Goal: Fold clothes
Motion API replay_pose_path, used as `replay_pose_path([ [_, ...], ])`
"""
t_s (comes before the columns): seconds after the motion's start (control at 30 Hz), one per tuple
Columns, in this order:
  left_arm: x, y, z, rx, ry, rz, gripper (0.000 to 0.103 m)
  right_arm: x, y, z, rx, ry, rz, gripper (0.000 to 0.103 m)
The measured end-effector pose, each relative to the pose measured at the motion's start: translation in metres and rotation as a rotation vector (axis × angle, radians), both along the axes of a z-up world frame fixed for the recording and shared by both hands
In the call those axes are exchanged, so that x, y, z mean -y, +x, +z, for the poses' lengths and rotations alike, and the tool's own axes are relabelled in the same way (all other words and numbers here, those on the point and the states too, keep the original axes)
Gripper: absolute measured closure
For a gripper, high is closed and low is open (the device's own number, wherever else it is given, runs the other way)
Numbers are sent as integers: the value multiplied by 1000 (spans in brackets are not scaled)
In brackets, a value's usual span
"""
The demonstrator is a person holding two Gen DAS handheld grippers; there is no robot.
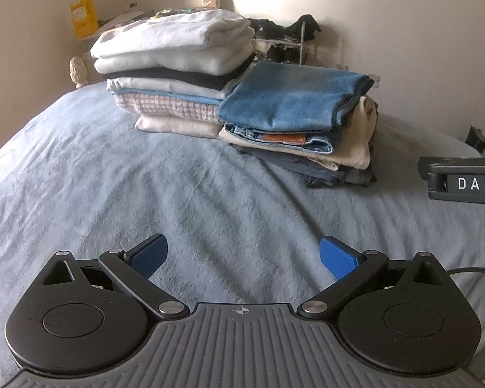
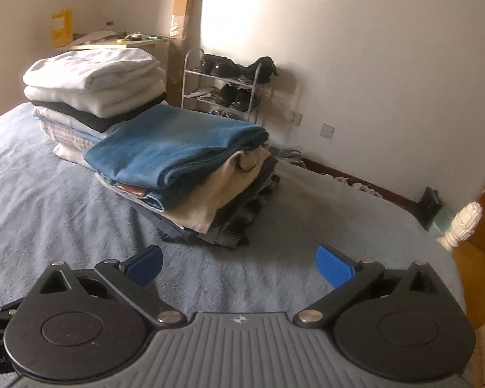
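Observation:
Two stacks of folded clothes rest on a blue-grey bed cover (image 1: 97,177) (image 2: 48,207). The taller stack (image 1: 174,68) (image 2: 93,87) has white garments on top. The lower stack (image 1: 300,126) (image 2: 184,174) is topped by a folded blue garment (image 1: 294,97) (image 2: 174,145) over jeans and beige cloth. My left gripper (image 1: 242,255) hovers open above bare cover, well in front of both stacks. My right gripper (image 2: 239,263) is open too, just short of the lower stack's near edge. Nothing is between either pair of blue pads. Part of the right gripper's body (image 1: 462,179) shows at the left wrist view's right edge.
A shoe rack (image 2: 229,87) stands against the white wall behind the bed. A side table with a yellow box (image 2: 61,27) sits at the back left. A carved bedpost knob (image 2: 462,224) and wooden furniture are at the right bed corner. A cable (image 1: 475,271) trails right.

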State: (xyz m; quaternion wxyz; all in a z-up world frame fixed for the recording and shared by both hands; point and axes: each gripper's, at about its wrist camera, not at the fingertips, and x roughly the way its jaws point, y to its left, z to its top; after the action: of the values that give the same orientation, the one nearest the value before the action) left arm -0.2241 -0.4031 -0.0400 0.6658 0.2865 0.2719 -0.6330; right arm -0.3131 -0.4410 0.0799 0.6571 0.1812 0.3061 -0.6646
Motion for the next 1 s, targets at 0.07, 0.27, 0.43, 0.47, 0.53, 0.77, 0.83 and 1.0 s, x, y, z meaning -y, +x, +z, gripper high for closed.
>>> replay_pose_path([
  [0.07, -1, -2, 1, 3, 1, -1, 2, 0, 0, 0, -2, 8, 14, 0],
  [0.27, -3, -5, 3, 12, -3, 0, 2, -2, 1, -1, -8, -1, 24, 0],
  [0.43, -4, -6, 3, 26, -5, 3, 2, -5, 4, 1, -27, -10, 32, 0],
  [0.47, -5, -7, 3, 27, -7, 2, 2, -6, 4, 1, -26, -16, 33, 0],
  [0.53, -5, -7, 4, 28, -13, -1, 2, -7, 4, 2, -26, -26, 36, 0],
  [0.77, -6, -8, 4, 27, -15, -9, 2, -7, 7, 3, -30, -29, 47, 0],
  [0.83, -5, -7, 3, 20, -11, -7, 2, -7, 8, 3, -33, -29, 51, 0],
  [1.0, -3, -6, 2, 10, -3, -4, 2, -7, 9, 1, -38, -20, 55, 0],
])
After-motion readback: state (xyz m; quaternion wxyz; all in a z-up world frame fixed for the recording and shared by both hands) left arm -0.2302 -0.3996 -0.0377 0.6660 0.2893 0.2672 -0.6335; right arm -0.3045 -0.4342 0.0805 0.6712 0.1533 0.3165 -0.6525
